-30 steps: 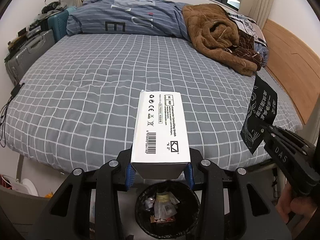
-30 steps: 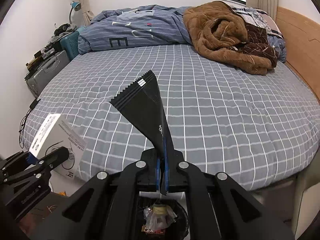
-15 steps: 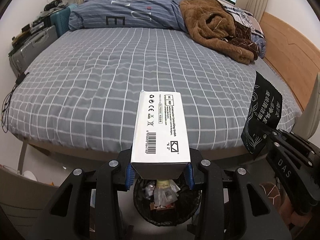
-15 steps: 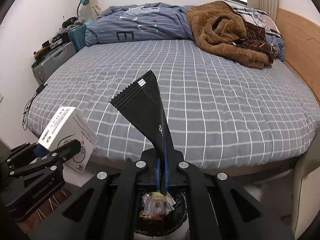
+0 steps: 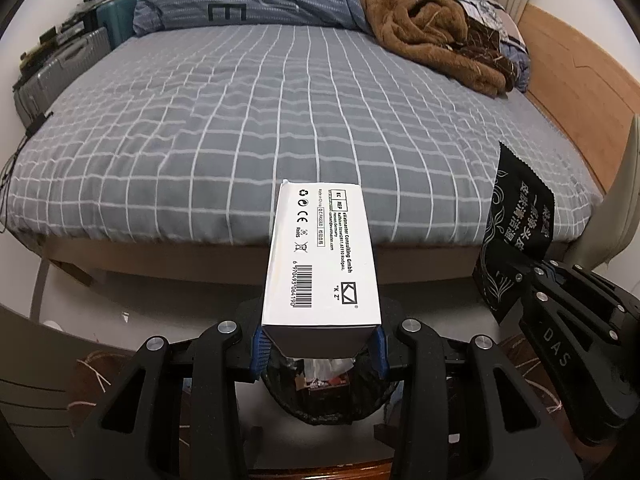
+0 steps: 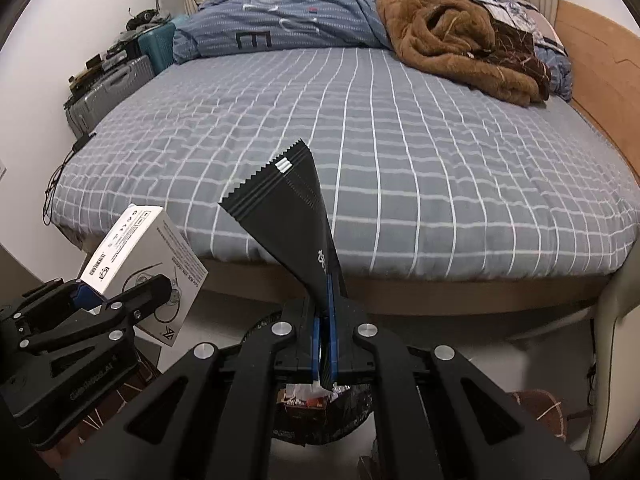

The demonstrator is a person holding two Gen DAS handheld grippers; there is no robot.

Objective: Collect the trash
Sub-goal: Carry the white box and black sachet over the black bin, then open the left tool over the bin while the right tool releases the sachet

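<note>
Now both pickups done: my left gripper (image 5: pixel 319 350) clamps the white printed cardboard box (image 5: pixel 320 256), my right gripper (image 6: pixel 325 344) pinches the black foil sachet (image 6: pixel 288 208); black-lined trash bin (image 5: pixel 332 404) just below both tongs, drops remaining.

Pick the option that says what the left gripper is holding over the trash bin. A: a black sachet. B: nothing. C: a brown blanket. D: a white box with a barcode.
D: the left gripper is clamped on the white box above the trash bin.
</note>
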